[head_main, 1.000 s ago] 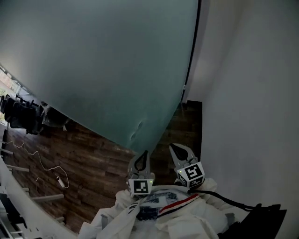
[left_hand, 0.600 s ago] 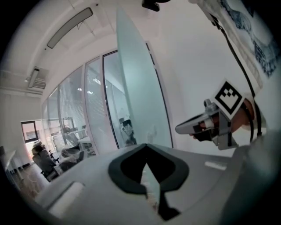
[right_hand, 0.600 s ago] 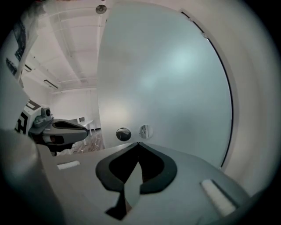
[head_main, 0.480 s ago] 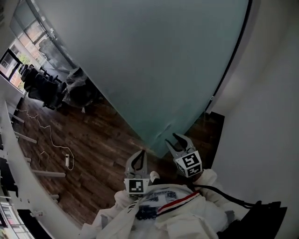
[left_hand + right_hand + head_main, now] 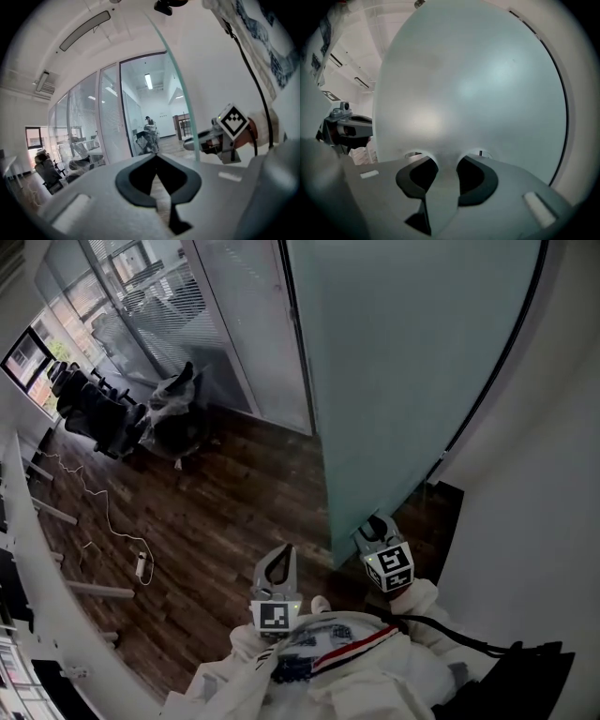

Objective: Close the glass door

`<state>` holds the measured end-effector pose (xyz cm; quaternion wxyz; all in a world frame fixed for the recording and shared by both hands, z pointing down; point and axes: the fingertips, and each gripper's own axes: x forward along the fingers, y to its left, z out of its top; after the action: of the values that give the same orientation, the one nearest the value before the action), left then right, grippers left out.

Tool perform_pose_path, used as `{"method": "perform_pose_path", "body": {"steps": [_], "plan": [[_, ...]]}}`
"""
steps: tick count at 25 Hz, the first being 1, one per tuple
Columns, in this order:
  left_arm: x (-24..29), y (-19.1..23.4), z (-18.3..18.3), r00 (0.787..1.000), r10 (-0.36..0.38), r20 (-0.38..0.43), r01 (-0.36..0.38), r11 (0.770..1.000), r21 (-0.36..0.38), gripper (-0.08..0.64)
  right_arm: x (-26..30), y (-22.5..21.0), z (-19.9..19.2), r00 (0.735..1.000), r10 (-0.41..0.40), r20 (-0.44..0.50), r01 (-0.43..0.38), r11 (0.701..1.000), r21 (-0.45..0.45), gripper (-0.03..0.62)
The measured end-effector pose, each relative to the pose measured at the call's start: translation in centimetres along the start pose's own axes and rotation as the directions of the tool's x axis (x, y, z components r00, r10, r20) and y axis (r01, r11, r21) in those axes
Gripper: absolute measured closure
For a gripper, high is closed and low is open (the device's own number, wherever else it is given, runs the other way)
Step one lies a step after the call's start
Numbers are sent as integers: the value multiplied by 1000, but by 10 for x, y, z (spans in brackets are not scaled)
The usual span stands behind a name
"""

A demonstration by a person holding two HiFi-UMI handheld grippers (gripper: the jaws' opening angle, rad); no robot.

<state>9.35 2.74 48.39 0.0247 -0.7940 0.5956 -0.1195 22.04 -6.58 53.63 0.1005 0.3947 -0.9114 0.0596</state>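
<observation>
The frosted glass door [image 5: 394, 362] is the biggest thing in the head view. It runs from the top of the picture down to its lower corner just in front of the person, and its free edge stands out over the dark wood floor [image 5: 225, 512]. A white wall [image 5: 544, 474] runs along the right, with the door's dark frame line between the two. Left of the door is a glass partition [image 5: 244, 324] with blinds, and office chairs [image 5: 94, 413] are grouped by it.

The right gripper [image 5: 375, 524] points at the door's near face, close to the lower corner and the free edge. Its own view is almost filled by frosted glass. Its jaws stand apart, having just been opening, and they grip nothing; only the door's face shows through the gap.

The left gripper [image 5: 289, 551] is left of the door's free edge, over bare floor and apart from the glass. Its jaws are closed tip to tip, with nothing in them. In its view the door's greenish edge rises on the right, with the right gripper just beside it.

A thin white cable [image 5: 103, 521] trails across the floor at far left.
</observation>
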Motion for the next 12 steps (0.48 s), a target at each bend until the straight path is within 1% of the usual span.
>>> {"method": "perform_pose_path", "body": {"steps": [3, 6, 9, 12], "plan": [[8, 19, -26, 1000, 3, -23, -2, 1000, 21, 558, 18, -5, -14, 1000, -18, 15, 18, 1000, 15, 472], [10, 30, -35, 999, -10, -32, 11, 999, 40, 558, 30, -8, -13, 999, -40, 14, 39, 999, 24, 472], [10, 38, -42, 1000, -9, -28, 10, 1000, 19, 558, 43, -10, -12, 999, -46, 1, 46, 998, 30, 472], [21, 43, -55, 999, 1, -44, 0, 1000, 22, 558, 60, -21, -20, 999, -44, -15, 45, 998, 34, 472]]}}
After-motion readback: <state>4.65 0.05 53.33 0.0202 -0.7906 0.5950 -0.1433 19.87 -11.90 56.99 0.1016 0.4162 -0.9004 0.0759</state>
